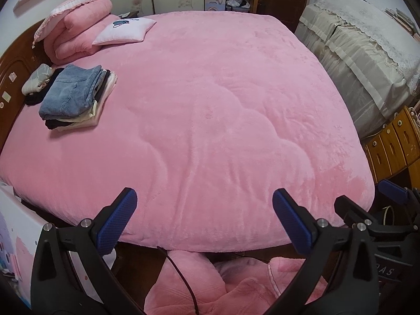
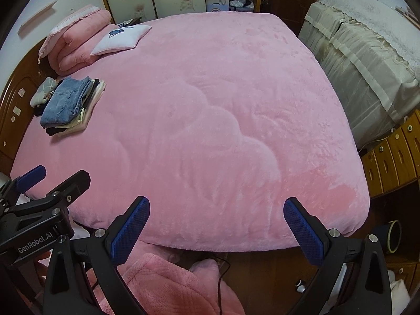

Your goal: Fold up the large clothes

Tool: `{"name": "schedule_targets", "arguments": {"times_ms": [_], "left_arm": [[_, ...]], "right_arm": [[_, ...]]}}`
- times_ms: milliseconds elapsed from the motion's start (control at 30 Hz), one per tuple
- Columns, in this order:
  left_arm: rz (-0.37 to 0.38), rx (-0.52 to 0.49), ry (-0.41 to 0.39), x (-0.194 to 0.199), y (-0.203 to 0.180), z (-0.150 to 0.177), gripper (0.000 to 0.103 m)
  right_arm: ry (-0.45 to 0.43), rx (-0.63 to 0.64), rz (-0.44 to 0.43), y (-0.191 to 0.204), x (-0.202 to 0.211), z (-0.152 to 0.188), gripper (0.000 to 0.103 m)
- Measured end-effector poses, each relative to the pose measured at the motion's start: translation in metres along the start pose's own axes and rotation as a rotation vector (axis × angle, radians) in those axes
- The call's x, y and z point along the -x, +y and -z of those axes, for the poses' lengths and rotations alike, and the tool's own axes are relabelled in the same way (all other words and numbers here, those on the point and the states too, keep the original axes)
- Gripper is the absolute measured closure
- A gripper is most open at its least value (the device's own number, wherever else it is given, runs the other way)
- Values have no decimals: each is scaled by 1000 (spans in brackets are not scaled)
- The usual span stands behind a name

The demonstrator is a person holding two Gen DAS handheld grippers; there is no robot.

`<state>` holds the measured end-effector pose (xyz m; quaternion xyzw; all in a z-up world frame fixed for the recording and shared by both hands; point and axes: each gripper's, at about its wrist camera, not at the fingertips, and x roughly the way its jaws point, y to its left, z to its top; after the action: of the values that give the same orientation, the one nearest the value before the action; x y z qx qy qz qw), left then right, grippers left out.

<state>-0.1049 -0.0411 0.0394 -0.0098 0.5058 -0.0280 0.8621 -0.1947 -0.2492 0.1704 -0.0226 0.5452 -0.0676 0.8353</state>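
A pink fleece garment (image 1: 215,286) lies crumpled low down below the near edge of the bed; it also shows in the right wrist view (image 2: 162,286). My left gripper (image 1: 204,218) is open and empty, held above the bed's near edge and above the garment. My right gripper (image 2: 216,225) is open and empty, beside the left one. A stack of folded clothes topped by blue jeans (image 1: 72,95) sits at the bed's left side, also seen in the right wrist view (image 2: 67,103).
The bed (image 1: 210,92) is covered by a pink plush quilt. A folded pink blanket (image 1: 78,31) and white pillow (image 1: 123,30) lie near the wooden headboard (image 1: 10,76). A covered piece of furniture (image 1: 362,60) and wooden drawers (image 1: 393,144) stand right. A dark cable (image 1: 181,275) runs across the garment.
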Motion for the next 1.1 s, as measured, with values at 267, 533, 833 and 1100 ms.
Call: {"name": "schedule_targets", "arguments": {"times_ms": [267,533,833,1100], "left_arm": [[-1,14,-10,7,1,4,1],[-35,27,-25,14,-1,7,1],[-40,33,-25,16,-4,8,1],[-47,37,-26,18,-5,10,1]], "right_arm": [[0,12,-7,-4,2,-7,0],[0,28,-10,3,10,-7,0],[0,39,-9,3,14,-5,0],[1,39,-7,5,14,-3,0]]}}
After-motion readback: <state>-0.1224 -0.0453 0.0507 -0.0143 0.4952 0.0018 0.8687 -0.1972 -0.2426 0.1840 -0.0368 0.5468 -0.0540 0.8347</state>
